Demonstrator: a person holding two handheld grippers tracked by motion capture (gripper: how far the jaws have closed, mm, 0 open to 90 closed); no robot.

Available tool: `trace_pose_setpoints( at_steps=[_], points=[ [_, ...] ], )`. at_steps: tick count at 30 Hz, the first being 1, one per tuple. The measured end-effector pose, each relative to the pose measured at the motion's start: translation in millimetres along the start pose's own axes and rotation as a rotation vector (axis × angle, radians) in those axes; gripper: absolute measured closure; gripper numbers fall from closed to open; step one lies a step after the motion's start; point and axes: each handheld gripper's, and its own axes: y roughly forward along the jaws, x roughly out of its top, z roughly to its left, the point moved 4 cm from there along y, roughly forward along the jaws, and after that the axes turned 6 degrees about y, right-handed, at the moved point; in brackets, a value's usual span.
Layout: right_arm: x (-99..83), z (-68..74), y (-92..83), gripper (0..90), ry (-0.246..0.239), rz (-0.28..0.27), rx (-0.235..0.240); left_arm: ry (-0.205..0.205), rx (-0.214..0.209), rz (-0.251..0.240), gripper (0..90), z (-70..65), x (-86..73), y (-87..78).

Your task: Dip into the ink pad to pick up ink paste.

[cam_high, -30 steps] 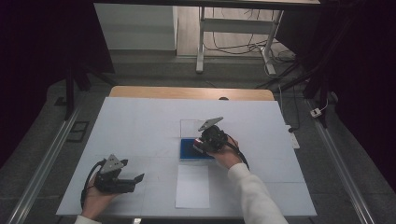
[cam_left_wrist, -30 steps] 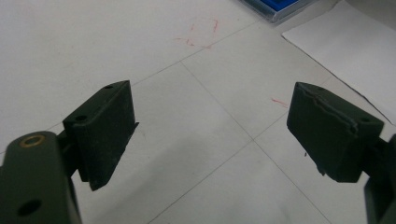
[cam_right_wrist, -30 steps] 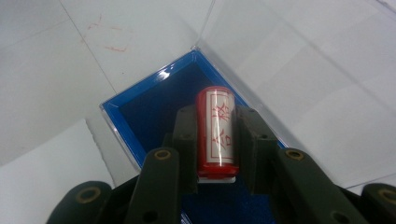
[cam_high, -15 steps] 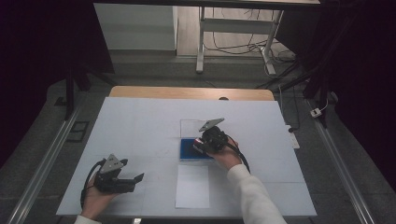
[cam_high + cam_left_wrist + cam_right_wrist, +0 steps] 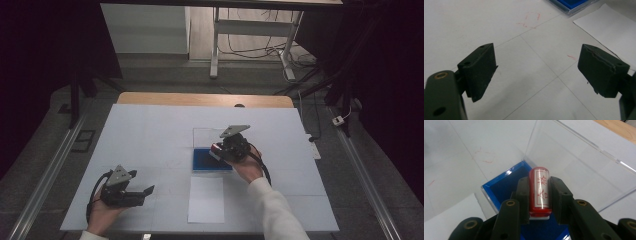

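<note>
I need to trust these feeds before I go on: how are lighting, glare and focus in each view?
High view: table evenly lit, surroundings dark, right gripper small. Right gripper view: sharp on the red stamp; bright streaks of glare along the clear lid edges and the blue ink pad rim. Left gripper view: left gripper jaws crisp, table evenly lit, no glare.

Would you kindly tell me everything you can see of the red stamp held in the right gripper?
The red cylindrical stamp looks like glossy plastic, with a clear window along its side showing red characters inside a red border, and a pale base at its near end. It lies lengthwise between the right gripper's black fingers, which press on both its sides. It hangs above the blue ink pad in its open clear-lidded case.
</note>
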Motion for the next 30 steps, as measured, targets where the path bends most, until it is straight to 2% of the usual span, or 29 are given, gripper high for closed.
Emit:
trace_pose_setpoints(
  at_steps=[5, 8, 23, 30],
  points=[
    [1.9, 0.7, -4.7, 69.8, -0.009, 0.020, 0.014, -0.001, 0.001, 0.002, 15.6, -0.7, -0.4, 0.8],
    [3.4, 2.9, -4.8, 69.7, -0.030, 0.040, 0.019, -0.004, -0.017, -0.004, 15.7, -2.0, 0.2, 0.3],
    [10.0, 6.2, -3.7, 69.7, -0.048, 0.035, 0.009, -0.002, 0.001, 0.013, 16.2, -1.0, -1.5, 2.1],
    [10.8, 5.5, 0.3, 69.7, -0.040, 0.044, 0.017, -0.003, 0.003, 0.014, 16.4, -0.6, -2.0, 2.4]
  ],
)
